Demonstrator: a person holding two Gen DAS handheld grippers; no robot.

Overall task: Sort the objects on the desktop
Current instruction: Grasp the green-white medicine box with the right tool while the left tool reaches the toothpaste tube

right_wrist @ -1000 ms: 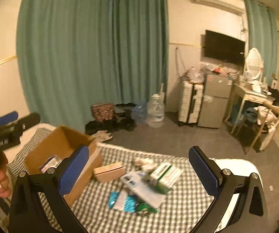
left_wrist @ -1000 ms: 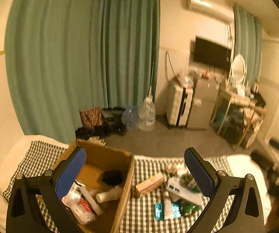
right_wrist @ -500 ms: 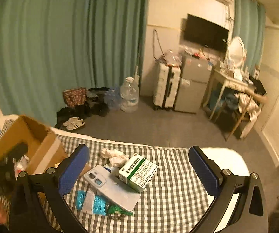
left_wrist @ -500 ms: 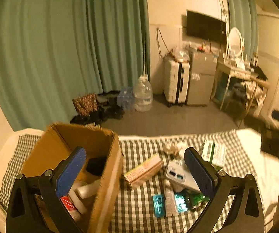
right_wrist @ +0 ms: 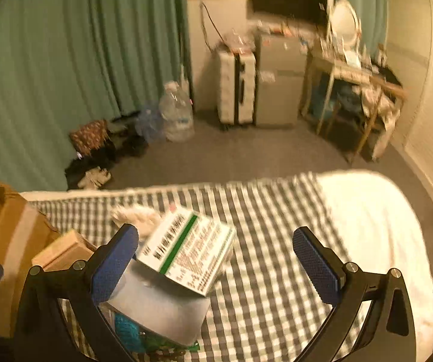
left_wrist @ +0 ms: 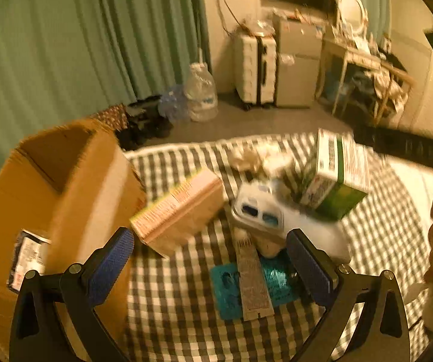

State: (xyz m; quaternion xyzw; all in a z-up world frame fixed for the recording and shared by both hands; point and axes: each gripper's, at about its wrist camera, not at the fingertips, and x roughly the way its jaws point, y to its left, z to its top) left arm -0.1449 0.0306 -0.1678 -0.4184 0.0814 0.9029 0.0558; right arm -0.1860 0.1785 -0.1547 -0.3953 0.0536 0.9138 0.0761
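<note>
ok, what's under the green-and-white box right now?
The green-and-white box lies tilted on the white phone, partly covering it. A flat grey-white sheet shows below it, over a teal packet. Whatever else the box hides on the checked cloth cannot be seen.

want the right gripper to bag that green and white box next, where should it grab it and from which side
Probably across the two long side faces of the green and white box, coming from above. It lies tilted, propped on the white phone case, broad printed face up, too wide to span. The right gripper is open and empty.
</note>
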